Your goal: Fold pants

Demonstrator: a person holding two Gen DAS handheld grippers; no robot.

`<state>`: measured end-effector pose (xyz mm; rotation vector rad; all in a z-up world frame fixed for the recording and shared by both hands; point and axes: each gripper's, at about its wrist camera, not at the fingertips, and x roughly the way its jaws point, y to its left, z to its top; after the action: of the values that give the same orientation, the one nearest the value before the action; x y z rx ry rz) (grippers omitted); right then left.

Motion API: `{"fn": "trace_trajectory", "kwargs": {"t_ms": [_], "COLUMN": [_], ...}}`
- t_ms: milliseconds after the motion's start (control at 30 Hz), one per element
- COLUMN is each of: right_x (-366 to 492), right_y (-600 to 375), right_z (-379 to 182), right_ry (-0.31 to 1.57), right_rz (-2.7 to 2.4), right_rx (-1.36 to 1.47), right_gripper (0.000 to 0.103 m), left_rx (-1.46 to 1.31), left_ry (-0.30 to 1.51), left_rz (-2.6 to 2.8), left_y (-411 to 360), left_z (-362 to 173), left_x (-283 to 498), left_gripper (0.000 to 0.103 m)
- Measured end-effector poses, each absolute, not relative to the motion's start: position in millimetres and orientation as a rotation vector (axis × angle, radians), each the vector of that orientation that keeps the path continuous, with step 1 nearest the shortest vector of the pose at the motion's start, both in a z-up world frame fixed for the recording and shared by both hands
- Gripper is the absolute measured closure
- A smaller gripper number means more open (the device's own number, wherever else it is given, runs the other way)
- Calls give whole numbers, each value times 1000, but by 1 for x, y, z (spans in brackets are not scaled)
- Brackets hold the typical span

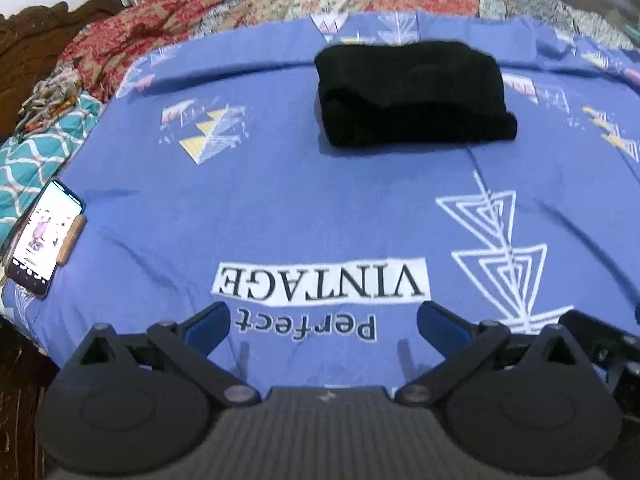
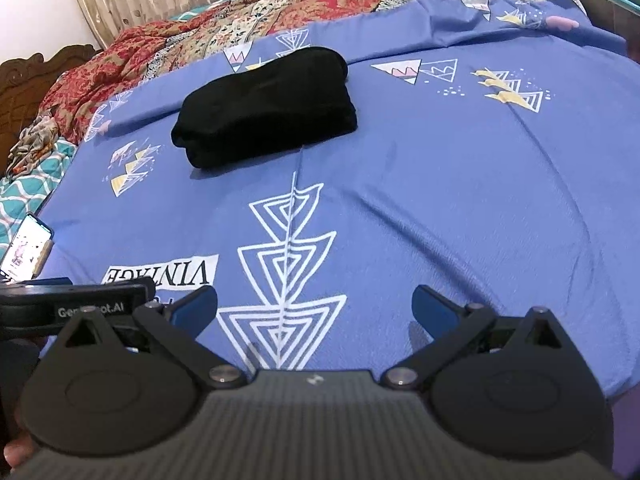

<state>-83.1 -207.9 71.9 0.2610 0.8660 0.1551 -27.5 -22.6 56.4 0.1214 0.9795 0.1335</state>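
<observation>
The pants [image 1: 412, 94] lie as a compact black bundle on the blue sheet [image 1: 320, 208] of the bed, toward its far side, already doubled over into several layers; in the right wrist view they [image 2: 266, 106] sit left of centre, just beyond the top of the white triangle print. Both tools are well apart from them, near the bed's front edge; the left hand-held gripper [image 1: 323, 328] hangs over the "Perfect VINTAGE" lettering with its 2 blue fingers [image 1: 210, 326] spread wide and nothing between them; the right hand-held gripper [image 2: 315, 308] is likewise spread and empty, over the lowest triangle. A phone [image 1: 44, 236] with a lit screen rests at the left edge of the sheet; a patterned red quilt [image 1: 132, 36] is heaped behind.

Judging by the neat stack, the folding looks done or nearly so; only a tidying press or squaring of edges may remain.

The fabric looks soft, limp and light, probably a knit; it should sag and slide open if lifted from 1 corner, and the layers could shear apart on the smooth sheet. If it must be moved, I would pinch through all layers at the thick folded edge nearest the camera, 1 tool at each end, and lift level; the black cloth hides seams and layer edges, so I cannot tell where the waistband lies.
</observation>
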Motion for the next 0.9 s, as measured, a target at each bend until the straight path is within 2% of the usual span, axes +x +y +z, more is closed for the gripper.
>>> {"fn": "trace_trajectory", "kwargs": {"t_ms": [633,900], "right_x": [-78,-81], "right_y": [-212,-214], "right_z": [62,66], "right_ry": [905,840], "right_rz": [148,104], "right_rx": [270,241], "right_gripper": [0,0], "left_rx": [91,58], "left_ry": [1032,1003], "left_rz": [106,55], "left_y": [-20,-22], "left_z": [45,49], "left_x": [-21,-25], "left_gripper": [0,0]}}
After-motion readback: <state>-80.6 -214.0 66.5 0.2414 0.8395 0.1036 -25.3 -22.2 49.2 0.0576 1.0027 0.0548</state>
